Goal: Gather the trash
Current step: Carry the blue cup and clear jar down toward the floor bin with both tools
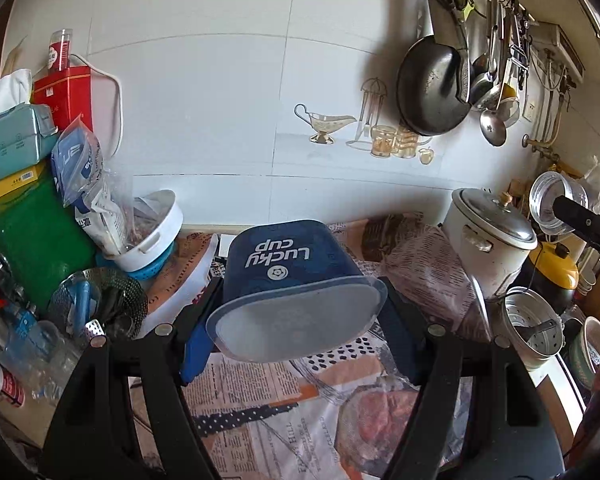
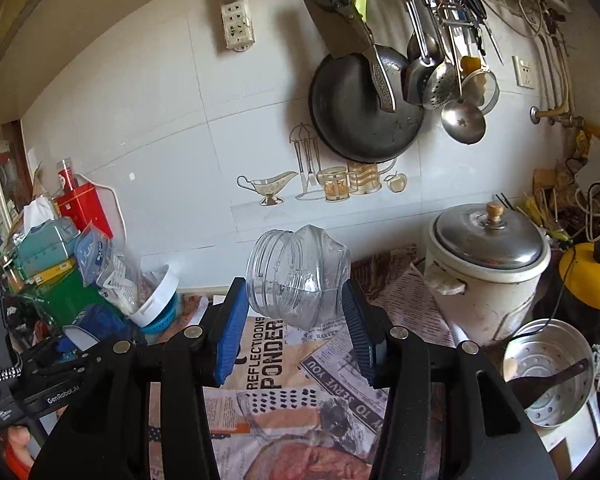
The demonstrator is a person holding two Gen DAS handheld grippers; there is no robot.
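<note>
Slippage is the main risk. The left tool (image 1: 296, 322) is clamped on a blue cup (image 1: 292, 280) lying sideways between its pads, lidded end toward the camera, above the newspaper-covered worktop (image 1: 284, 412). The right tool (image 2: 296, 316) is clenched on a clear jar (image 2: 296, 276), squeezed and dented, mouth to the left. Smooth plastic held by its sides could twist out if swung fast. The rice cooker (image 2: 488, 276) and steamer pot (image 2: 548, 372) stand near; a careless swing could knock them.
</note>
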